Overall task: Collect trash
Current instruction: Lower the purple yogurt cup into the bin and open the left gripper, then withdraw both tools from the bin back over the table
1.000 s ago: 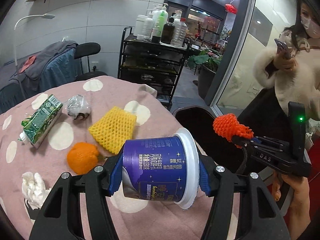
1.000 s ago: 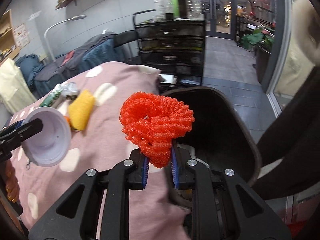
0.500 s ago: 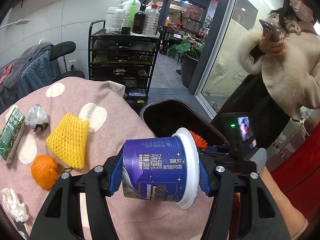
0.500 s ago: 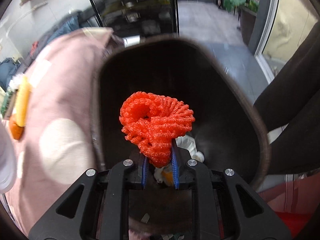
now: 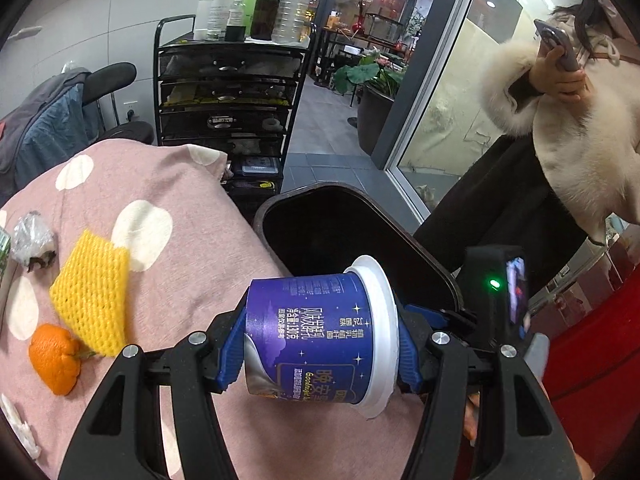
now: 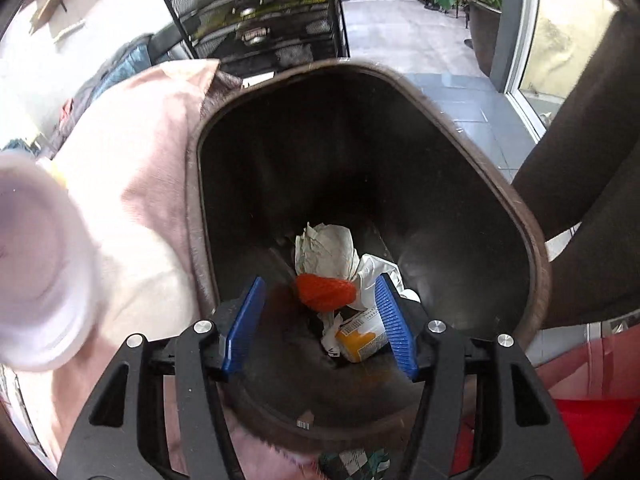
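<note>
My left gripper [image 5: 320,344] is shut on a purple yogurt cup [image 5: 316,336], held on its side above the pink spotted tablecloth [image 5: 168,208], close to the dark trash bin [image 5: 280,216]. The cup shows blurred at the left of the right wrist view [image 6: 36,268]. My right gripper [image 6: 320,320] is open and empty over the bin's [image 6: 532,248] mouth. The red foam net [image 6: 324,292] lies inside the bin on crumpled paper [image 6: 324,248] beside a yellow carton [image 6: 360,340].
On the cloth lie a yellow foam net [image 5: 94,292], an orange [image 5: 54,352], a crumpled plastic wrap [image 5: 32,240] and white tissue [image 5: 16,428]. A black drawer cart [image 5: 228,92] with bottles stands behind. A person with a phone [image 5: 580,128] stands right of the bin.
My right gripper has opened and the red foam net has dropped into the bin. My left gripper with the cup has moved closer to the bin.
</note>
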`<state>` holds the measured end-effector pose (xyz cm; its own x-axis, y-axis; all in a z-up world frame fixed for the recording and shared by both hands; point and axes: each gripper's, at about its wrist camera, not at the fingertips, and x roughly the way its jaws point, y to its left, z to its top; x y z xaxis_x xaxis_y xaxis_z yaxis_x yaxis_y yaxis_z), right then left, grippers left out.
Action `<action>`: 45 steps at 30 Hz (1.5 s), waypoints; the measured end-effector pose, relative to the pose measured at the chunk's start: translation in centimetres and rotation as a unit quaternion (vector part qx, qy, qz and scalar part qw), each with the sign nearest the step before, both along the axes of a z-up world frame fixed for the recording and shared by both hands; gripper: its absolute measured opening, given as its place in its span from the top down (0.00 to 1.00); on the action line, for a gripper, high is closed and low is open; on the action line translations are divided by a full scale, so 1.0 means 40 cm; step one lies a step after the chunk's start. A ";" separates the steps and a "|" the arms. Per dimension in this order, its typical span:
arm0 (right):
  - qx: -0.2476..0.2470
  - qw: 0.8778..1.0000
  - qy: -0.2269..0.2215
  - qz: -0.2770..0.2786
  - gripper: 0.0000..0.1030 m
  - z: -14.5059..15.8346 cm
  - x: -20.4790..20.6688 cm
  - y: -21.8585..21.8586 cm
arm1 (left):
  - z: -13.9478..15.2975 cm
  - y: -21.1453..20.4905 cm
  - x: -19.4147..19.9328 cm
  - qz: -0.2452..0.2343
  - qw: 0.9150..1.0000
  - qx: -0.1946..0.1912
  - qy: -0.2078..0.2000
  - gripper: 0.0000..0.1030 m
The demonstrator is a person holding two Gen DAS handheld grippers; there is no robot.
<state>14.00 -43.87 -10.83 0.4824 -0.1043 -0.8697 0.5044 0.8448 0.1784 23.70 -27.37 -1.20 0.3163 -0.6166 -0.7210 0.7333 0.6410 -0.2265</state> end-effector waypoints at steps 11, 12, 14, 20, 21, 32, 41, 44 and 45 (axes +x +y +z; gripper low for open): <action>-0.014 0.999 -0.035 -0.016 0.41 0.093 -0.098 0.012 | -0.049 -0.165 0.042 -0.022 0.999 0.032 0.038 0.42; -0.014 0.999 -0.037 -0.018 0.41 0.095 -0.105 0.011 | -0.054 -0.178 0.045 -0.023 0.998 0.034 0.043 0.42; -0.016 0.999 -0.039 -0.023 0.41 0.099 -0.124 0.013 | -0.065 -0.205 0.049 -0.024 0.998 0.039 0.049 0.42; -0.017 0.998 -0.042 -0.035 0.41 0.098 -0.177 0.017 | -0.118 -0.276 0.062 -0.029 0.994 0.065 0.080 0.42; -0.017 0.998 -0.043 -0.037 0.41 0.100 -0.187 0.018 | -0.128 -0.286 0.066 -0.028 0.994 0.071 0.085 0.42; -0.019 0.997 -0.050 -0.055 0.37 0.111 -0.243 0.006 | -0.201 -0.358 0.059 -0.040 0.989 0.111 0.091 0.41; -0.013 0.996 -0.052 -0.070 0.37 0.108 -0.264 -0.013 | -0.189 -0.364 0.048 -0.043 0.991 0.108 0.072 0.24; -0.013 0.996 -0.052 -0.072 0.37 0.106 -0.270 -0.015 | -0.169 -0.342 0.040 -0.043 0.993 0.094 0.063 0.21; -0.012 0.996 -0.053 -0.072 0.37 0.105 -0.270 -0.016 | -0.161 -0.331 0.038 -0.041 0.994 0.086 0.061 0.21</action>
<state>3.18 -44.49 -6.63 0.5492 -0.1998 -0.8114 0.6007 0.7694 0.2172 25.20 -40.60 -7.63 0.1736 -0.5009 -0.8479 0.7590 0.6167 -0.2089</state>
